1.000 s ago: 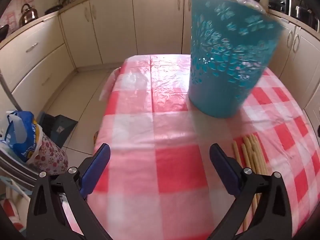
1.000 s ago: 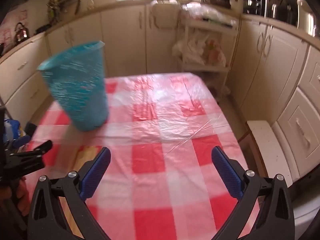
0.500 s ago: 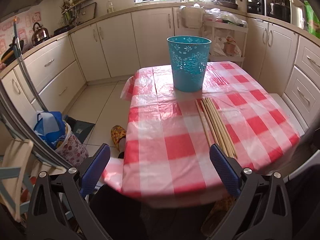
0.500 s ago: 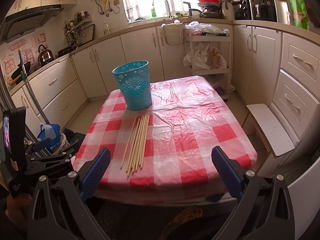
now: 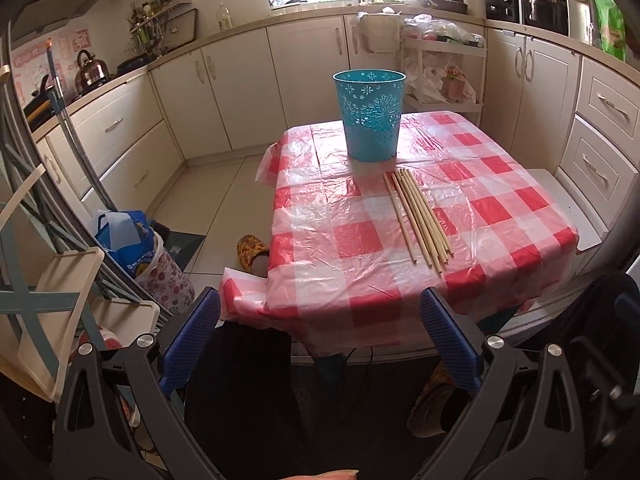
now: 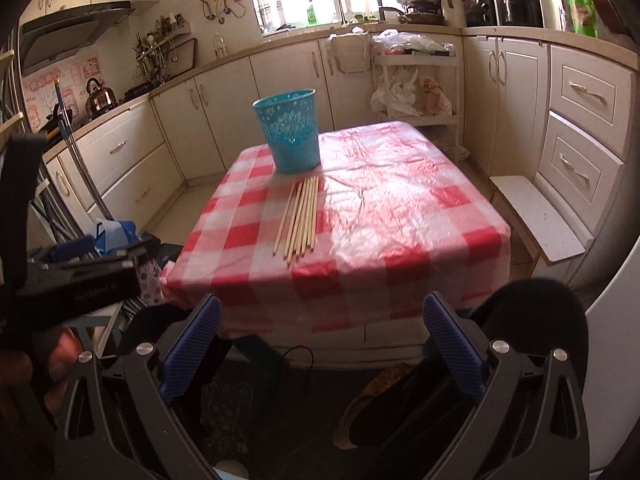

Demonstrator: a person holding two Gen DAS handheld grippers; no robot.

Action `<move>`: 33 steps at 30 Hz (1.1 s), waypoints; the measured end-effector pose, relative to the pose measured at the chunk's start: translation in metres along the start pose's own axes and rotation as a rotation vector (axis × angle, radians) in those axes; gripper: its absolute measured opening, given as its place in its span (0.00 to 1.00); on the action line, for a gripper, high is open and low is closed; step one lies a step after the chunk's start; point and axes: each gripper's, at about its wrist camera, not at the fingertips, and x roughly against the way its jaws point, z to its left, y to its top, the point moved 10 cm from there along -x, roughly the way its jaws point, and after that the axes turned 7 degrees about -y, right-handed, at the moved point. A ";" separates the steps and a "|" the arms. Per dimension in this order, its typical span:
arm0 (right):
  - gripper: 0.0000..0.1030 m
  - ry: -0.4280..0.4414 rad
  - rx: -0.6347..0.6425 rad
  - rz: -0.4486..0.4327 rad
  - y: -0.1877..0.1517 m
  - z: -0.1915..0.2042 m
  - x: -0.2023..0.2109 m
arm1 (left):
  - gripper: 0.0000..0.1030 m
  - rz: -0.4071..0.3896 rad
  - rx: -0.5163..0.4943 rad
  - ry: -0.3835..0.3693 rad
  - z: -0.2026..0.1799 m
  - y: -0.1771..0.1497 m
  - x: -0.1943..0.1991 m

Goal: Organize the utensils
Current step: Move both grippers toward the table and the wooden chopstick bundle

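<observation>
Several long wooden chopsticks (image 5: pixel 418 214) (image 6: pixel 300 218) lie side by side on the red and white checked tablecloth (image 5: pixel 500 200) (image 6: pixel 400 200). Just behind them stands an upright teal perforated bin (image 5: pixel 372 114) (image 6: pixel 290 136). My left gripper (image 5: pixel 320 338) is open and empty, held off the near table edge, well short of the chopsticks. My right gripper (image 6: pixel 320 338) is open and empty too, also back from the table. The left gripper's body (image 6: pixel 76 276) shows at the left of the right wrist view.
Cream kitchen cabinets (image 5: pixel 132 140) ring the table. A white stool (image 6: pixel 536 220) stands to its right, bags (image 5: pixel 136 248) and a folded rack (image 5: pixel 48 272) to its left. A slippered foot (image 5: pixel 252 250) shows under the table edge. A wire shelf (image 6: pixel 416 80) stands behind.
Both grippers have pulled far back from the table; the bin and chopsticks, once close in front, now sit at a distance. Both stayed open and empty.
</observation>
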 end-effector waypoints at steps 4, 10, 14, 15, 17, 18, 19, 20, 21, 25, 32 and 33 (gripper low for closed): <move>0.94 0.003 0.019 -0.015 -0.004 0.006 0.003 | 0.93 -0.018 0.012 -0.019 -0.006 0.001 0.007; 0.94 -0.020 0.018 -0.068 0.004 0.011 0.020 | 0.93 -0.075 -0.006 -0.011 -0.008 0.004 0.027; 0.94 -0.017 0.055 -0.053 -0.006 0.021 0.020 | 0.93 -0.074 0.005 -0.004 -0.005 -0.002 0.031; 0.94 -0.016 0.058 -0.051 -0.007 0.022 0.020 | 0.93 -0.068 0.005 -0.004 -0.005 -0.005 0.031; 0.94 -0.014 0.062 -0.061 -0.008 0.023 0.023 | 0.93 -0.071 0.001 0.001 -0.005 -0.010 0.032; 0.94 -0.018 0.063 -0.065 -0.008 0.024 0.023 | 0.93 -0.072 -0.001 0.005 -0.005 -0.010 0.032; 0.94 -0.020 0.063 -0.066 -0.008 0.023 0.023 | 0.93 -0.073 -0.001 0.005 -0.005 -0.011 0.032; 0.94 -0.022 0.060 -0.065 -0.009 0.022 0.022 | 0.93 -0.074 -0.001 0.005 -0.006 -0.011 0.032; 0.94 -0.024 0.057 -0.065 -0.010 0.022 0.022 | 0.93 -0.076 -0.002 0.005 -0.006 -0.011 0.032; 0.94 -0.030 0.045 -0.064 -0.011 0.017 0.020 | 0.93 -0.076 -0.013 0.006 -0.010 -0.012 0.031; 0.94 -0.031 0.046 -0.063 -0.011 0.019 0.019 | 0.93 -0.073 -0.009 0.004 -0.010 -0.013 0.029; 0.94 -0.030 0.049 -0.064 -0.011 0.019 0.019 | 0.93 -0.073 -0.006 0.001 -0.010 -0.013 0.029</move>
